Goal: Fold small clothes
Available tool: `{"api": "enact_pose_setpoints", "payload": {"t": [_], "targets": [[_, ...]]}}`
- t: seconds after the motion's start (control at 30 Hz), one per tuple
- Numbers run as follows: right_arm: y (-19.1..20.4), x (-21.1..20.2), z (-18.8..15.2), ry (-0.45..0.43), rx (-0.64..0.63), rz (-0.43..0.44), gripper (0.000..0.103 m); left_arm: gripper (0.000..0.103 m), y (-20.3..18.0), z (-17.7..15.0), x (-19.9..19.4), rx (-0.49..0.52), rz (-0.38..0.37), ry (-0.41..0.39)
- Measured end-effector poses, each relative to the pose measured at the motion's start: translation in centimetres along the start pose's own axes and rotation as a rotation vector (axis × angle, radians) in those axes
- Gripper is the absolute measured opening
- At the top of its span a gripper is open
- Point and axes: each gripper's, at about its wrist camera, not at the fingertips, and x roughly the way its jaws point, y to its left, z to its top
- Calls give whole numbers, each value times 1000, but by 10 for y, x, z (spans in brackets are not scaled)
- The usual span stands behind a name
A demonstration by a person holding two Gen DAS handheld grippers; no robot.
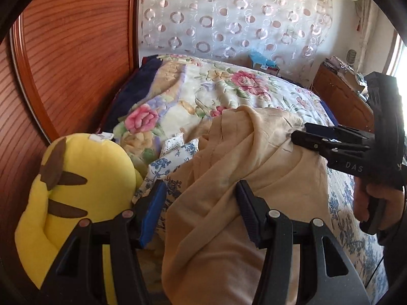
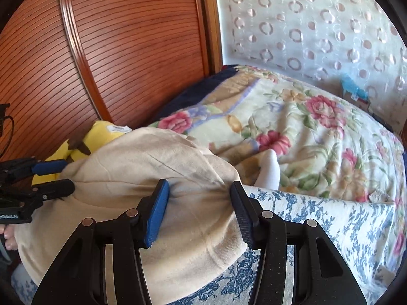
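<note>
Soft daylight comes through the far sheer curtain [image 1: 236, 17]. Glare whitens the far right. Fisheye edges bend into black corners.

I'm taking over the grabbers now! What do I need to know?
Left gripper: jaws open, cream garment between them, not pinched.
Right gripper: jaws open, straddling a bunched part of the same garment.
The garment lies crumpled on the blue-flowered sheet, beside the yellow plush toy. A white sock lies on the floral blanket.
Done: no neat fold visible.
Left: flatten and fold the garment, then probably the sock.
</note>
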Motion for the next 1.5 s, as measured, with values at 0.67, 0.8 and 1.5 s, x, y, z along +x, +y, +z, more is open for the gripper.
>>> {"api": "enact_pose_setpoints", "payload": {"t": [0.67,0.8,1.5], "targets": [[24,-218,-89,-224,120,-143,60,56,-116,-37,-129,194,-108,-208],[26,-270,-119,-263,145,-209,66,57,-147,-49,-155,219,-153,-237],[44,-423,-203,-449,241,-405,82,57,-224,-100,-250,247,-178,-339]]}}
